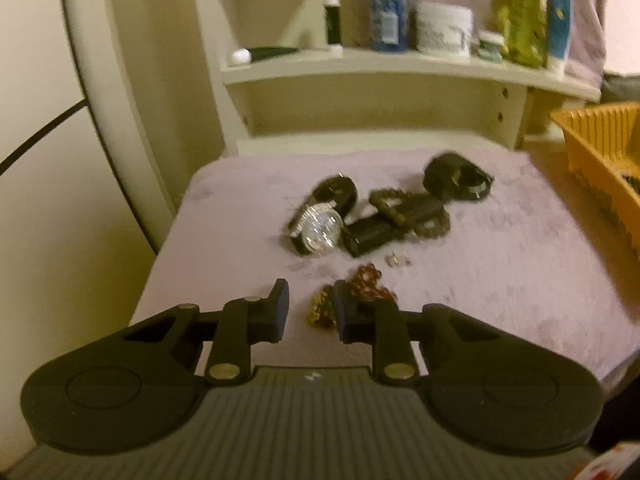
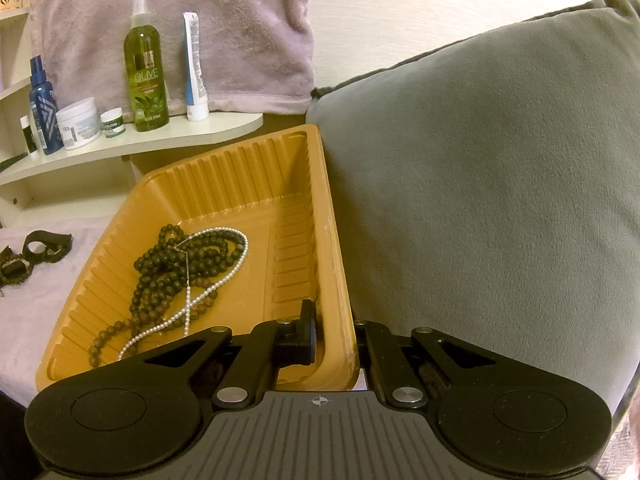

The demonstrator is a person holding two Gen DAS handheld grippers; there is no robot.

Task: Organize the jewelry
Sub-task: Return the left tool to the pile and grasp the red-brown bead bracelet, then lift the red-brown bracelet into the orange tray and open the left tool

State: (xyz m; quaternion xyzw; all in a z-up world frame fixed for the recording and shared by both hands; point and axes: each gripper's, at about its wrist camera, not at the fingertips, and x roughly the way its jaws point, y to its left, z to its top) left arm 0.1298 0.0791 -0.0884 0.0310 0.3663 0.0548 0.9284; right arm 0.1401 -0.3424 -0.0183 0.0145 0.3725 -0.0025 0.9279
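On the lilac cloth (image 1: 520,264) lies a heap of jewelry: a sparkly silver watch (image 1: 320,230), a dark bead bracelet (image 1: 404,208), a black strap piece (image 1: 456,176) and a tiny silver piece (image 1: 396,260). An amber and red bead bracelet (image 1: 370,282) lies nearest. My left gripper (image 1: 310,302) is open low over the cloth, its right finger touching those beads and its left finger apart from them. My right gripper (image 2: 334,332) is shut on the near wall of the orange ribbed tray (image 2: 240,184). A dark bead necklace (image 2: 168,272) and a pearl strand (image 2: 216,288) lie in the tray.
A cream shelf (image 1: 360,68) behind the cloth carries bottles, jars and tubes, among them a green olive bottle (image 2: 146,68). A grey cushion (image 2: 480,160) presses against the tray's right side. The tray (image 1: 600,152) stands right of the cloth. A black cable (image 1: 40,136) runs at far left.
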